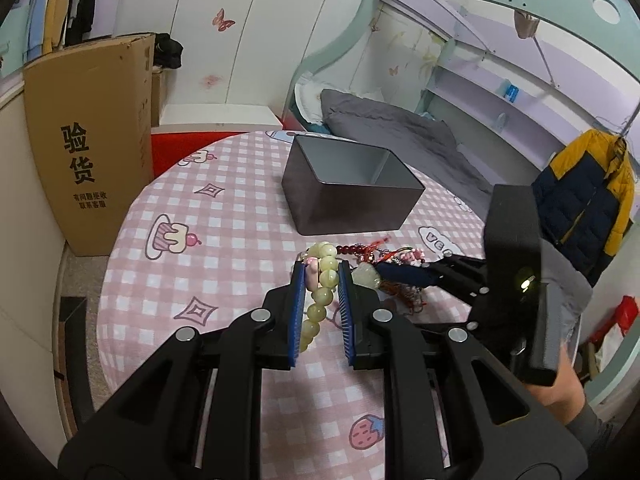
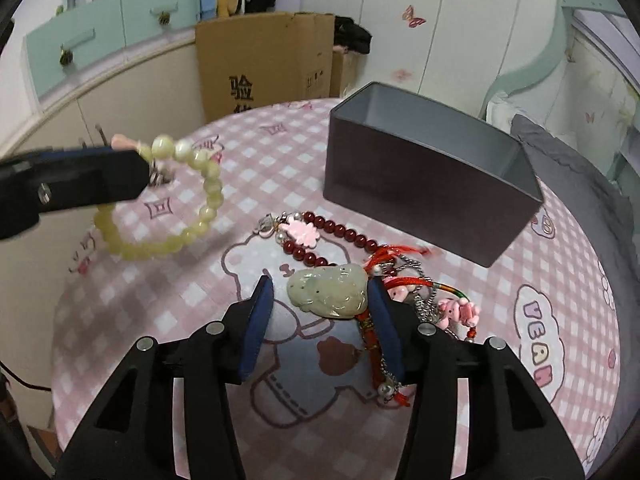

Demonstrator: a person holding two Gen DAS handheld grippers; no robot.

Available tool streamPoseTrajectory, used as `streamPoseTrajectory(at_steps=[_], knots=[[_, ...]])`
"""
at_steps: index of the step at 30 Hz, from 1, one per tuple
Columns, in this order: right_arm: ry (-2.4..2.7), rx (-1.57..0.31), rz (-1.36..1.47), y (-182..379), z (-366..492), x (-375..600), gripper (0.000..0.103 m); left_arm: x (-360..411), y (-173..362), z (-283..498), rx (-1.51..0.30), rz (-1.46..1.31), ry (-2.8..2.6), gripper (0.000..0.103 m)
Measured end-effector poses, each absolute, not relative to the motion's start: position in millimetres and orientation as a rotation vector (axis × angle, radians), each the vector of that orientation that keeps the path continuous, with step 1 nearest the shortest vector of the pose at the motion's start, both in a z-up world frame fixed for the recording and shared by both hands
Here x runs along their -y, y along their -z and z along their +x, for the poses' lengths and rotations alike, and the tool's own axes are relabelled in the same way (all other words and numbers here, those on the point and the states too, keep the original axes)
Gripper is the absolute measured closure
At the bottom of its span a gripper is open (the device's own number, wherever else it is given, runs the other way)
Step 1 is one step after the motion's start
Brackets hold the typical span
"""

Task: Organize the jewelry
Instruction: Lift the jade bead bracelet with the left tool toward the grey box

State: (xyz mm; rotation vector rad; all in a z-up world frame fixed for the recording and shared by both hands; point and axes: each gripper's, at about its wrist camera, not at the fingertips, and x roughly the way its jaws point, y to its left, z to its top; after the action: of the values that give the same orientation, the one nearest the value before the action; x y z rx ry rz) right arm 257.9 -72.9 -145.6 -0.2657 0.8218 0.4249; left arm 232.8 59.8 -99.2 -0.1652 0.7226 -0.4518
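My left gripper (image 1: 322,270) is shut on a pale green bead bracelet (image 1: 322,284) and holds it above the table; the bracelet (image 2: 200,196) hangs from the left gripper's fingers (image 2: 80,180) in the right wrist view. My right gripper (image 2: 320,292) is open around a pale jade pendant (image 2: 330,290) that lies on the table. A dark red bead bracelet (image 2: 332,232) with a pink flower charm and a tangle of red cord and pink charms (image 2: 424,300) lie beside it. An open dark grey tin box (image 2: 432,172) stands behind, also in the left wrist view (image 1: 352,186).
A round table with a pink checked cloth (image 1: 200,220) carries everything. A cardboard box (image 1: 92,136) stands at the left, a bed with grey bedding (image 1: 400,128) behind, and a yellow and navy jacket (image 1: 584,200) at the right.
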Motion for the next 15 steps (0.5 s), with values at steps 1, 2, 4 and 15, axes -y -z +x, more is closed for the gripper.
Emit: streamPoseTrajectory(at_steps=[1,2,4,15], knots=[[-0.415,-0.823,-0.280,145.9,259.3,71.9,0.063,-59.9,99.2,234.9,-0.726,-0.173,0.468,0.087],[-0.418,-0.823,-0.282,146.3,260.7,71.5,0.064,-60.2,98.8,236.9,-0.727,-0.182,0.480,0.087],[-0.424,-0.821,-0.285,147.1,258.6,73.1,0.064,-59.5,96.8,240.0,-0.727,-0.192,0.500,0.087],[-0.496,-0.818,-0.140,106.6,258.6,103.5,0.103,-34.8,60.6,272.8,-0.710,-0.204,0.645,0.087]])
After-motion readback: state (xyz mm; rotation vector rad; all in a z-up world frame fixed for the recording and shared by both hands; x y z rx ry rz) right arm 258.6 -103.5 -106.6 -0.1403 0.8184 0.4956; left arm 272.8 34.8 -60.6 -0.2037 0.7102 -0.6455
